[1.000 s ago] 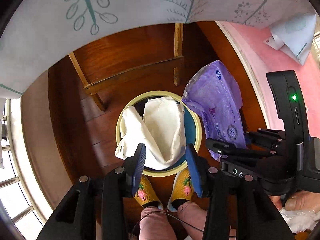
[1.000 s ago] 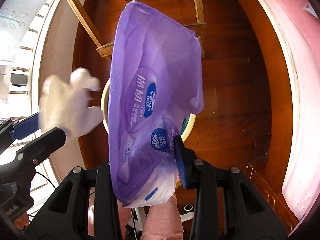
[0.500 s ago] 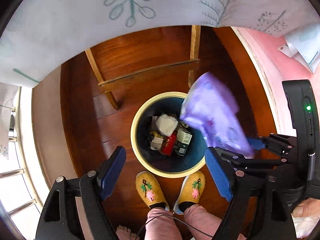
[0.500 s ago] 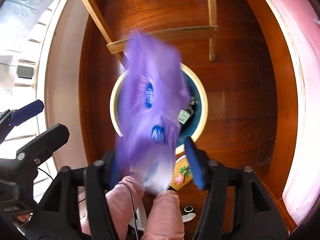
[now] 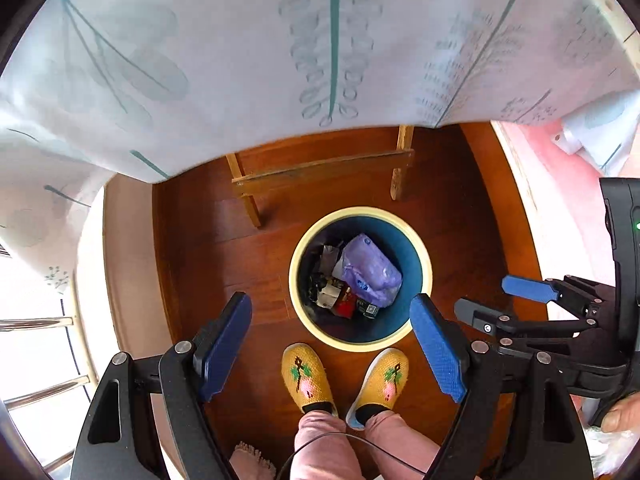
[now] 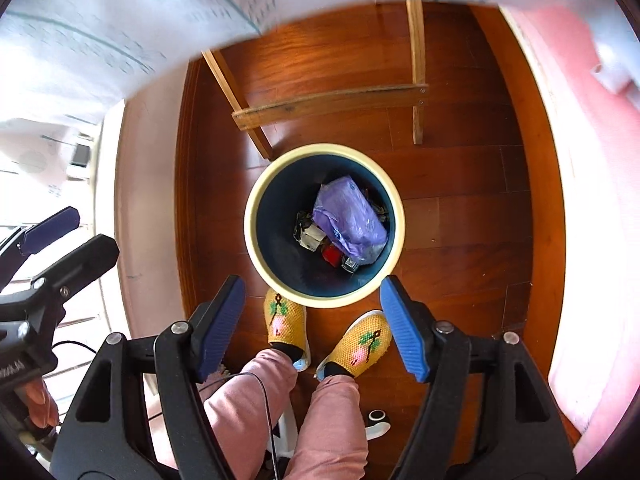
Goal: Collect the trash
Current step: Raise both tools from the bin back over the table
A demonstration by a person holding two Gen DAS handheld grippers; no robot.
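A round bin with a cream rim (image 5: 298, 252) (image 6: 256, 196) and dark blue inside stands on the wooden floor below both grippers. A crumpled purple plastic wrapper (image 5: 370, 274) (image 6: 352, 220) lies inside it on top of several small bits of trash. My left gripper (image 5: 330, 338) hangs high above the bin's near edge, open and empty. My right gripper (image 6: 312, 320) is also open and empty above the bin; its blue-padded fingers (image 5: 524, 288) show at the right of the left wrist view.
A person's feet in yellow slippers (image 5: 306, 374) (image 6: 286, 320) stand at the bin's near side, with pink trouser legs (image 6: 332, 420) below. Wooden table legs and a crossbar (image 5: 320, 170) stand beyond the bin. A leaf-patterned tablecloth (image 5: 280, 48) hangs overhead. Pink fabric (image 6: 592, 200) is at right.
The white paper left my left gripper and the purple wrapper left my right gripper; the wrapper now lies in the bin. Both grippers opened wide and rose away from the bin.
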